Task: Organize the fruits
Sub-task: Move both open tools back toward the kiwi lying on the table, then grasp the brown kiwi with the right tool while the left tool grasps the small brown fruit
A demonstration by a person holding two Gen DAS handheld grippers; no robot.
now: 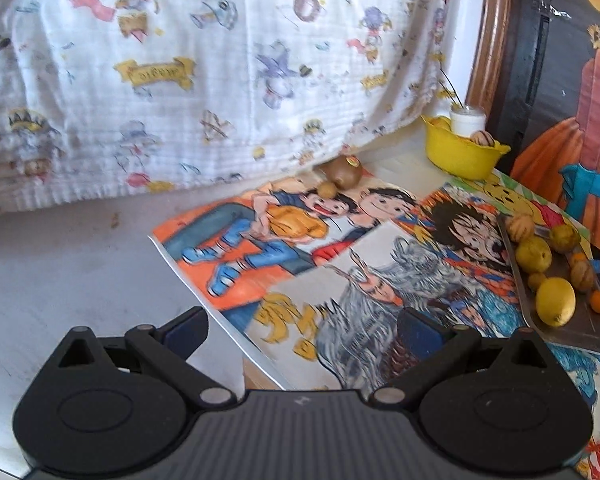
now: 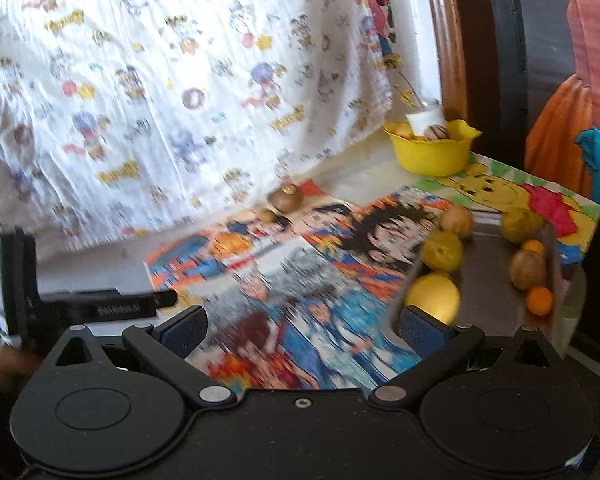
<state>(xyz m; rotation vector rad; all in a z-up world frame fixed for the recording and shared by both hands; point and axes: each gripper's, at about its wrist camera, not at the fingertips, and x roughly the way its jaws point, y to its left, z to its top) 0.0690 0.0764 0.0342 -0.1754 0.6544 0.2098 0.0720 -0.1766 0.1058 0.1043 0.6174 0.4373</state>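
Observation:
A metal tray (image 1: pixel 572 330) (image 2: pixel 488 300) at the right holds several fruits: a lemon (image 1: pixel 555 301) (image 2: pixel 432 295), yellow-green citrus (image 1: pixel 533 254) (image 2: pixel 442 250), walnuts (image 2: pixel 527 269) and small oranges (image 2: pixel 539 301). A yellow bowl (image 1: pixel 462 156) (image 2: pixel 432 156) at the back holds fruit and a white cup. A kiwi (image 1: pixel 343 171) (image 2: pixel 286 199) and a small brown fruit (image 1: pixel 327 189) (image 2: pixel 267 214) lie on the drawings. My left gripper (image 1: pixel 302 330) is open and empty above the drawings. My right gripper (image 2: pixel 302 330) is open and empty, its right finger just before the lemon.
Colourful cartoon drawings (image 1: pixel 292 240) (image 2: pixel 300 264) cover the white table (image 1: pixel 80 264). A printed white cloth (image 1: pixel 180 80) hangs behind. A painted picture (image 1: pixel 580 140) and a wooden frame stand at the right. The other gripper's body (image 2: pixel 80 304) shows at left in the right wrist view.

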